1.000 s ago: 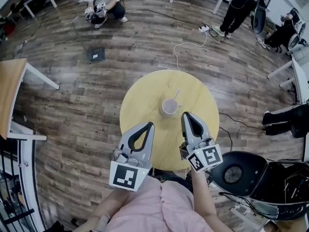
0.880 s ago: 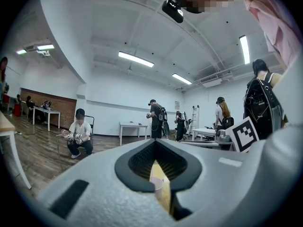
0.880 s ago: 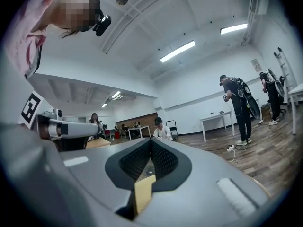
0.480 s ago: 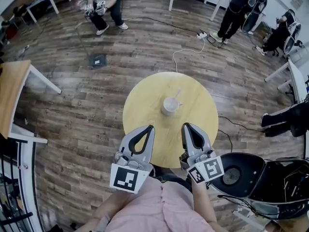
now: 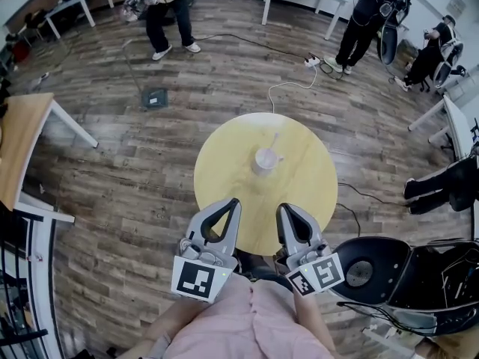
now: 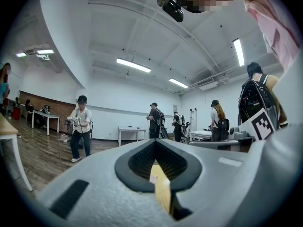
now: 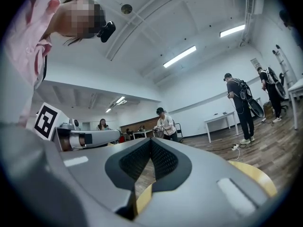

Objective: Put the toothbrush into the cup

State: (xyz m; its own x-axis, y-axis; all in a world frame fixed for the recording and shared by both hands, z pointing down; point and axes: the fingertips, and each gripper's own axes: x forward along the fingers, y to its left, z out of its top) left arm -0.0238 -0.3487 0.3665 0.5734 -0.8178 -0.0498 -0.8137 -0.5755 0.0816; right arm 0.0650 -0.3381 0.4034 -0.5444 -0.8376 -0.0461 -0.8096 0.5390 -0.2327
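A white cup stands near the middle of the round yellow table. The pale toothbrush stands in it, its handle leaning out to the far right. My left gripper hovers over the table's near edge, shut and empty. My right gripper is beside it, also shut and empty. Both are well short of the cup. In the left gripper view the jaws meet at the left gripper, with a strip of table behind. The right gripper shows the same, table at right.
A black round seat stands by the table's near right. A white cable and power strip lie on the wooden floor beyond. A wooden desk is at left. People stand or sit at the far left and far right.
Both grippers have drawn back toward the person, away from the cup, and the table looks farther off. The person at the far left has risen from a crouch.
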